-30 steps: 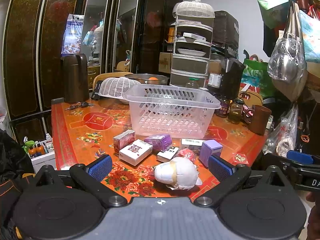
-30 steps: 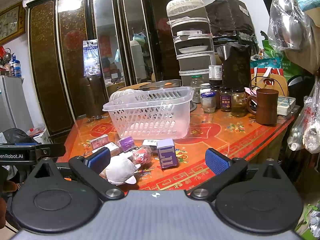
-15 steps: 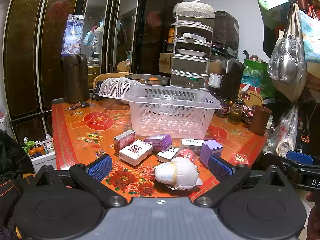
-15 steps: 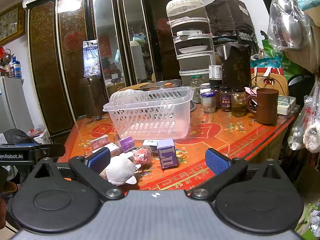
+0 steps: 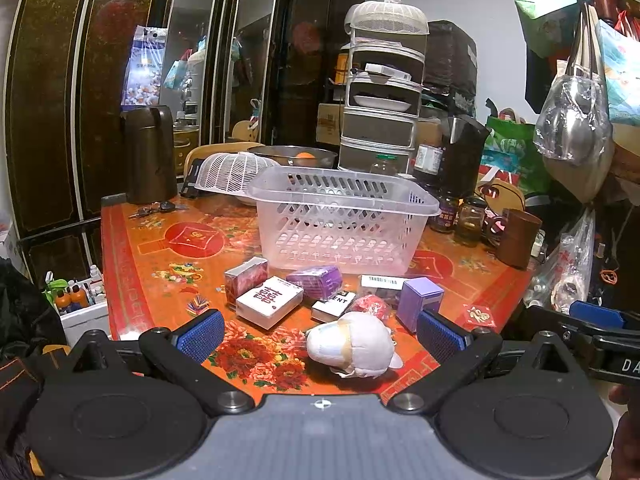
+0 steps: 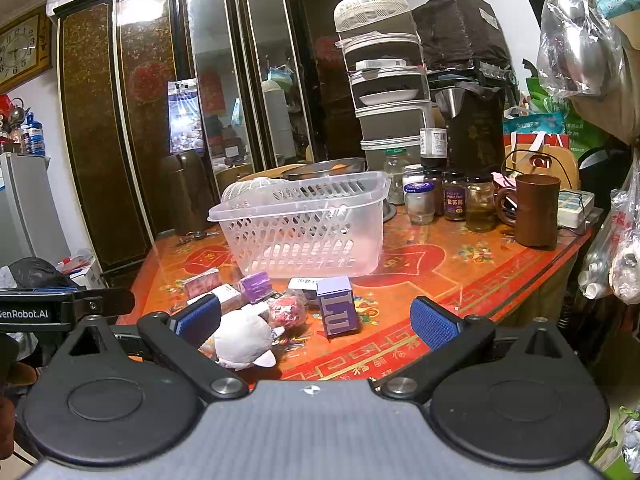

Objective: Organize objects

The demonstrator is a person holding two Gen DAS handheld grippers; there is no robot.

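Note:
A clear plastic basket (image 5: 344,220) (image 6: 304,232) stands empty on the red patterned table (image 5: 160,264). In front of it lie small items: a white plush toy (image 5: 352,344) (image 6: 242,338), a white box with red characters (image 5: 270,300), a reddish box (image 5: 244,280), a purple packet (image 5: 316,278), a purple box (image 5: 420,302) (image 6: 338,310), a red wrapped ball (image 5: 370,306) (image 6: 286,312). My left gripper (image 5: 318,338) is open, low at the table's near edge, around the plush. My right gripper (image 6: 316,320) is open and empty beside it.
A brown mug (image 6: 536,210) and several jars (image 6: 454,200) stand at the table's right back. A dark thermos (image 5: 148,152) and a white mesh cover (image 5: 232,172) are at the back left. A tiered food cover (image 5: 380,92) and hanging bags (image 5: 576,120) crowd the right side.

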